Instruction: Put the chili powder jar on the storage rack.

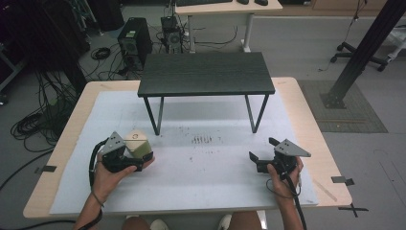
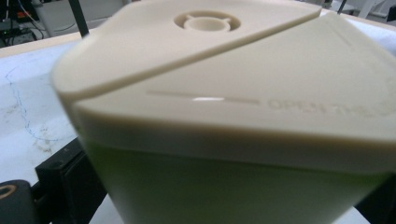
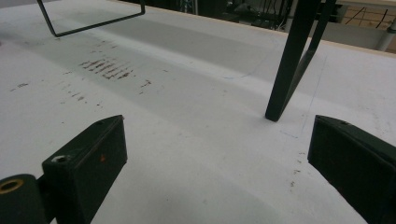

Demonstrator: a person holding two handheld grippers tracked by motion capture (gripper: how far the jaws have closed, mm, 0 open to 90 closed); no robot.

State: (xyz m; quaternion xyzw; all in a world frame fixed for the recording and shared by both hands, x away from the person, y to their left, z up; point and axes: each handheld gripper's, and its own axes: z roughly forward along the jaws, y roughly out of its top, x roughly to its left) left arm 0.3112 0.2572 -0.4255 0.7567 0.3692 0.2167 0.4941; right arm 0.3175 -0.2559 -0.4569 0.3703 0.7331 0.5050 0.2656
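High view: left gripper, jaws closed on a green container with a cream lid, held low at the near left of the worktop. Right gripper, jaws spread, nothing between them. A small black table stands ahead of both.

Left gripper view: container fills the space between the jaws; lid faces up with a round port and raised lettering.

Right gripper view: right gripper jaws parted over bare white sheet; a table leg stands ahead, toward the right-hand jaw.

Step, as judged: container held, awaiting placement or lid opening. Next move likely needs a steady carry, or the free jaws brought to the lid.
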